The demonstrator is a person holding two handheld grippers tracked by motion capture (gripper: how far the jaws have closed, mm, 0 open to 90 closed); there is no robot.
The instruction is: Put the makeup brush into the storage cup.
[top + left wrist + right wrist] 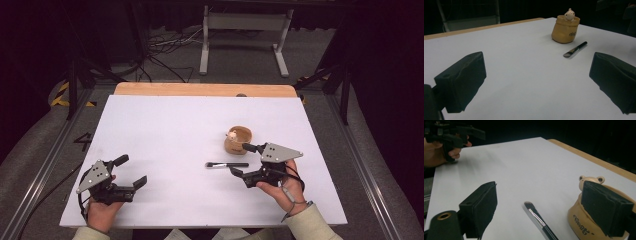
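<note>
A tan pouch-shaped pot (238,141) with a small bear figure at its rim stands right of the middle of the white table (170,125). Just in front of it lies a black-handled brush (226,164), bristles to the left. My right gripper (241,159) hovers at the brush's handle end, open; in the right gripper view the brush (537,218) lies on the table between the spread pads, untouched, with the pot (584,225) behind the right pad (604,205). My left gripper (131,170) is held open near the front left corner, nothing between its pads (461,80).
A wooden strip (200,89) runs along the table's far edge. Beyond it, a grey metal stand (245,30) and loose cables (165,45) are on the floor. Metal rails (45,165) flank the table on both sides.
</note>
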